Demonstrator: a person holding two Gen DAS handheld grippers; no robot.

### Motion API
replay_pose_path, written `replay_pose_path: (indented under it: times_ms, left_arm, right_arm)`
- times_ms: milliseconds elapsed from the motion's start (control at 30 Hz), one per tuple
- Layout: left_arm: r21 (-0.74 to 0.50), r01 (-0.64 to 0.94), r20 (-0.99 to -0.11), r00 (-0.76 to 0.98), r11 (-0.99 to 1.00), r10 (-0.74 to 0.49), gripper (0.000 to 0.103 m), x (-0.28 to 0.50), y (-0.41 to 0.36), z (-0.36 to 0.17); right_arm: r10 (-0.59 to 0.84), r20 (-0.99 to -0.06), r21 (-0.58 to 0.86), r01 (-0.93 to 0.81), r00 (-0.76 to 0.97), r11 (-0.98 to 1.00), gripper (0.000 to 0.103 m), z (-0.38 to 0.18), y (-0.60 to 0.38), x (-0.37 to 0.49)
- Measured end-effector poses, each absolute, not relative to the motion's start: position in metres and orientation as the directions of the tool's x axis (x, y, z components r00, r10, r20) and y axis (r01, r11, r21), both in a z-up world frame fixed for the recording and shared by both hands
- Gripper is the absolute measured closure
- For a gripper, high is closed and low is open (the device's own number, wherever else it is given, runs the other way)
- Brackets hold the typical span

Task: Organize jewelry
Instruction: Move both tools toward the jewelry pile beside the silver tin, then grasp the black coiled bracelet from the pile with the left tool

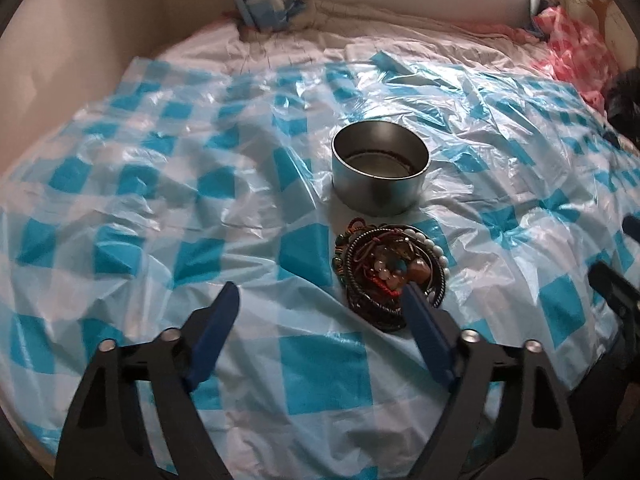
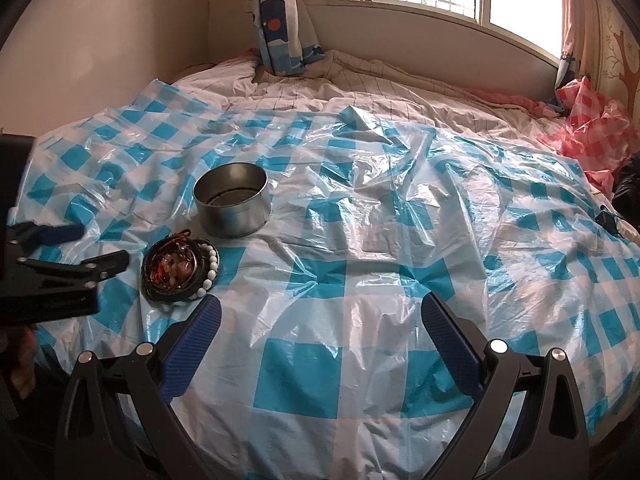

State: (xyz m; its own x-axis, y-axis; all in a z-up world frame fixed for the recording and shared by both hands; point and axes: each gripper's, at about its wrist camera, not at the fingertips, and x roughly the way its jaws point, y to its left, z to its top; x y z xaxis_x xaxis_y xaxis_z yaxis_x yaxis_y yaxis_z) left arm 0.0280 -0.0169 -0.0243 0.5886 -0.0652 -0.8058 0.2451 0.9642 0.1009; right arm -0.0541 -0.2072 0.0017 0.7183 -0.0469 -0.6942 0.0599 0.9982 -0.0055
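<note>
Bracelets (image 1: pixel 390 274) tangled (beaded, corded), beside tin (image 1: pixel 380 172)

- A pile of bracelets (image 1: pixel 390 276) is lying in a tangled coil on the blue-and-white checked plastic sheet (image 1: pixel 160 208) covering the bed: dark braided bands, a white-beaded strand, red cords, pinkish and amber beads
- A round metal tin (image 1: pixel 380 166) is standing upright and open just beyond the pile, with a dark ring lying in its bottom

Both tools, left tool (image 1: pixel 322 294) and right tool (image 2: pixel 322 306), agape, empty.
</note>
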Motion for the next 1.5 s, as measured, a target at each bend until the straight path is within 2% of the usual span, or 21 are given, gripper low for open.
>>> replay_pose_path:
  times_ms: [133, 267, 367, 500, 633, 1167, 1333, 1500]
  left_arm:
    - [0.057, 0.223, -0.826, 0.558, 0.973, -0.08, 0.041, 0.046, -0.011, -0.037]
    - [0.025, 0.23, -0.841, 0.531, 0.973, -0.103, 0.045, 0.056, -0.011, -0.052]
    - [-0.014, 0.241, -0.845, 0.516, 0.97, -0.14, 0.053, 0.058, -0.011, -0.06]
    - [-0.085, 0.269, -0.845, 0.491, 0.959, -0.212, 0.092, 0.063, -0.014, -0.066]
    - [-0.111, 0.287, -0.84, 0.484, 0.952, -0.244, 0.096, 0.062, -0.013, -0.063]
    - [-0.373, 0.251, -0.765, 0.462, 0.893, -0.45, 0.096, 0.063, 0.032, -0.043]
    - [-0.425, 0.259, -0.725, 0.475, 0.867, -0.498, 0.096, 0.063, 0.033, -0.032]
    - [-0.402, 0.236, -0.725, 0.508, 0.884, -0.466, 0.096, 0.081, 0.034, -0.018]
  right_arm:
    - [-0.033, -0.695, 0.012, 0.058, 0.718, 0.998, 0.007, 0.003, -0.209, -0.054]
    - [-0.023, -0.698, 0.021, 0.053, 0.716, 0.998, 0.007, 0.003, -0.21, -0.052]
    - [-0.02, -0.7, 0.023, 0.051, 0.714, 0.998, 0.007, 0.003, -0.21, -0.051]
    - [-0.018, -0.703, 0.021, 0.046, 0.711, 0.999, 0.007, 0.002, -0.209, -0.049]
    - [-0.017, -0.704, 0.024, 0.047, 0.71, 0.999, 0.007, 0.002, -0.209, -0.049]
    - [-0.02, -0.704, 0.019, 0.046, 0.709, 0.999, 0.007, 0.001, -0.208, -0.048]
    - [-0.021, -0.707, 0.014, 0.044, 0.707, 0.999, 0.007, 0.001, -0.207, -0.048]
    - [0.035, -0.709, 0.028, -0.022, 0.704, 0.999, 0.007, 0.0, -0.198, -0.047]
